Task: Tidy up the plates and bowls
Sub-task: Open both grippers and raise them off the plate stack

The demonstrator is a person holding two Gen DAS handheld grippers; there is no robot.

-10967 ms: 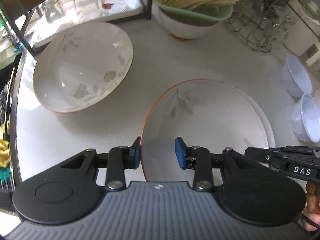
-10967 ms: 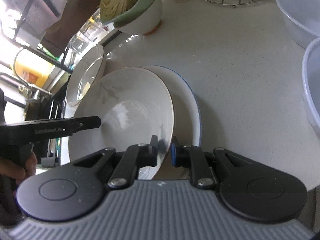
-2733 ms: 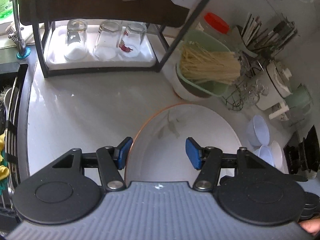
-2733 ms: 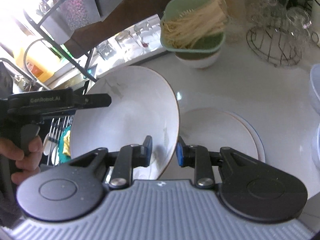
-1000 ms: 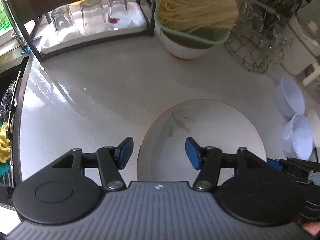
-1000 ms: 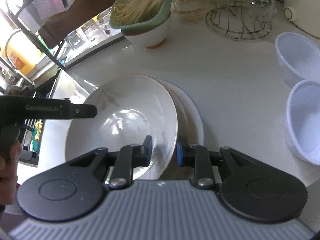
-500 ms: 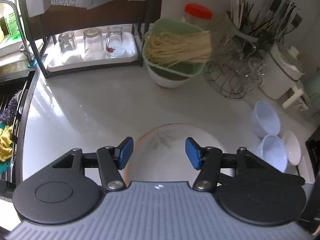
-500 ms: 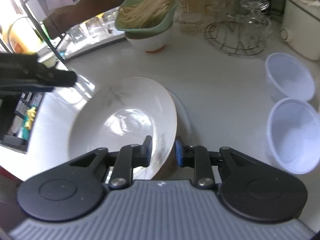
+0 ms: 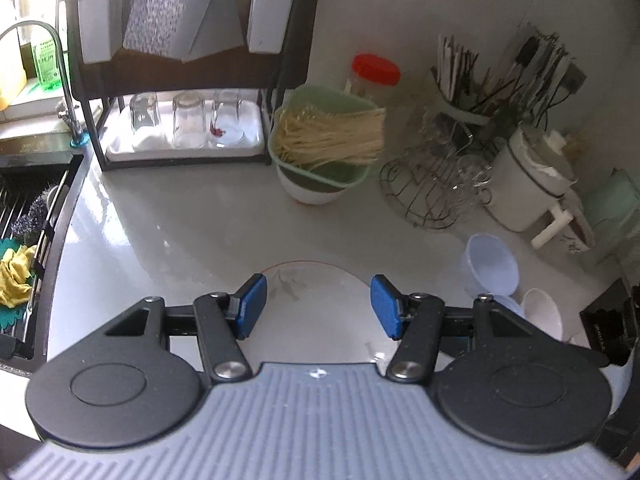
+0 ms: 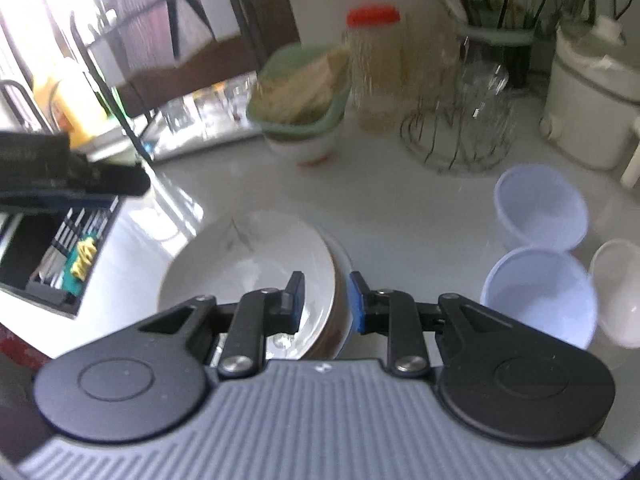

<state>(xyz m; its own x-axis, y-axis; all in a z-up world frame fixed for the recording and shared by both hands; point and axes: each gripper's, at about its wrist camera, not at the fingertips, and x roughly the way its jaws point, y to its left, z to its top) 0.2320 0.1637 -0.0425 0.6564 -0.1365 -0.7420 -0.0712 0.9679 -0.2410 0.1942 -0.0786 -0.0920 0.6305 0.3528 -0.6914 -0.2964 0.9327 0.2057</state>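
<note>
Both grippers are spread and hold nothing: the left gripper (image 9: pixel 318 306) and the right gripper (image 10: pixel 325 302) hover above the bowl (image 10: pixel 248 264). The bowl sits nested on a plate stack (image 10: pixel 340 280) on the counter (image 10: pixel 400 208), left of two plastic bowls (image 10: pixel 538 296).

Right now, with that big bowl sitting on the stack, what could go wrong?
1. The bowl rests on the plates, and its rim lies between the open fingers of the right claw. Pulling back carelessly might catch the rim and tip the bowl.

2. The plastic bowls stand close on the right; a wide swing could knock them.

3. The left claw hangs open above the bowl; dropping down could strike it.
</note>
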